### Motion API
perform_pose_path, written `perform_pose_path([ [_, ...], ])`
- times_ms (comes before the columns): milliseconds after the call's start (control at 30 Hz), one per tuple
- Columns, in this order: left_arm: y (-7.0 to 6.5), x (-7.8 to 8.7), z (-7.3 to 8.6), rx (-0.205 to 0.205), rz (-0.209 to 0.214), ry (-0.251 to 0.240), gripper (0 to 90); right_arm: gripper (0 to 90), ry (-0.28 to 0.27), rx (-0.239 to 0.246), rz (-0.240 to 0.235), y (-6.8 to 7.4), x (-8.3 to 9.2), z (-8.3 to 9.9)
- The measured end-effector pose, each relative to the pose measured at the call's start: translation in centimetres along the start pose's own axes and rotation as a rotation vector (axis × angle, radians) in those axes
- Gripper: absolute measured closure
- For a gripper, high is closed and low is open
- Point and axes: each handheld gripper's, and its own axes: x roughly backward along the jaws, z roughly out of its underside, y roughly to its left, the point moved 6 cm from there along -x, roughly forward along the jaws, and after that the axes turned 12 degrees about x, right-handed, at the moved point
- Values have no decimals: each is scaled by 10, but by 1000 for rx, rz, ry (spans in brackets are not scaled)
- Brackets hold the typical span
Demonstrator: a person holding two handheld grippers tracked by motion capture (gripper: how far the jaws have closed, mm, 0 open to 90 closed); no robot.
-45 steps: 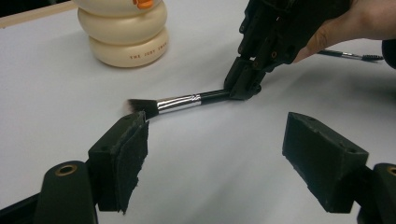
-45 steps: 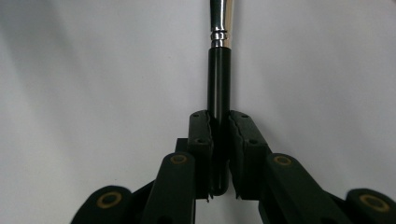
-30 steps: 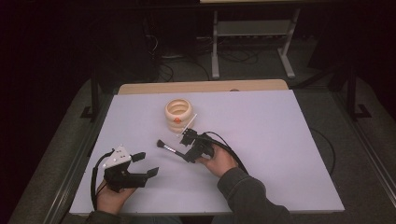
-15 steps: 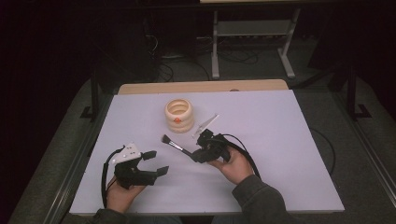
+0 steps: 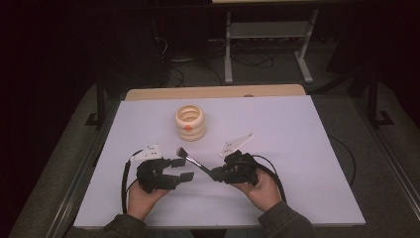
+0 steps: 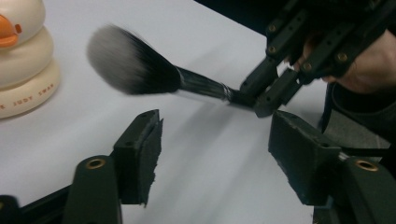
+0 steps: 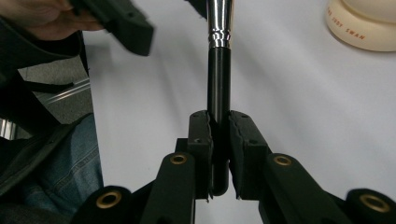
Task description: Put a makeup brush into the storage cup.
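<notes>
1. Makeup brush (image 5: 190, 160): black handle, bright metal ferrule, dark bristle head with pale tips. Held clear of the white worktop (image 5: 307, 148), between the two hands, bristles pointing toward the left gripper (image 5: 179, 169).
2. Right gripper (image 5: 216, 173): clamped on the brush at the tail end of the handle; in the right gripper view the pads (image 7: 201, 140) press the black shaft from both sides, ferrule well ahead of them.
3. Left gripper: jaws apart with nothing between them; they have just been closing somewhat. In the left gripper view the brush (image 6: 154, 74) passes beyond and above the pads (image 6: 147, 154), untouched.
4. Holder (image 5: 189, 122): cream, ringed, hollow-topped pot with an orange mark, standing upright farther back on the worktop, apart from both grippers.
5. Handling judgement: the brush looks light and stiff along the handle, while the bristle head is soft and would splay or bend under pressure. The glossy handle and ferrule may slip or swivel in a pinch at one end.
6. Recommended hold: on the handle or ferrule, never on the bristles; a grip nearer the ferrule should steady the head better.
</notes>
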Motion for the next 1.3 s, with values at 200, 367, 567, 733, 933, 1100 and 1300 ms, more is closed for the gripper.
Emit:
perform_pose_path([
  [200, 2, -3, 1, 44, 57, 5, 441, 785, -5, 19, -8, 4, -7, 6],
  [367, 3, -2, 5, 53, 71, 20, 535, 785, -5, 67, -2, 9, -15, 4],
  [567, 7, -2, 10, 87, 116, 23, 662, 785, 11, 113, -9, 14, -24, 5],
  [733, 2, -2, 9, 107, 200, 16, 748, 785, 32, 150, -13, 16, -31, 7],
  [933, -6, 0, 7, 46, 165, 21, 777, 713, 26, 171, 18, 19, -36, 7],
  [1100, -7, 3, 5, 21, 139, 26, 777, 636, 7, 156, 23, 20, -33, 5],
  [1300, -13, 1, 4, -4, 143, 34, 778, 715, 26, 165, 20, 22, -40, 5],
])
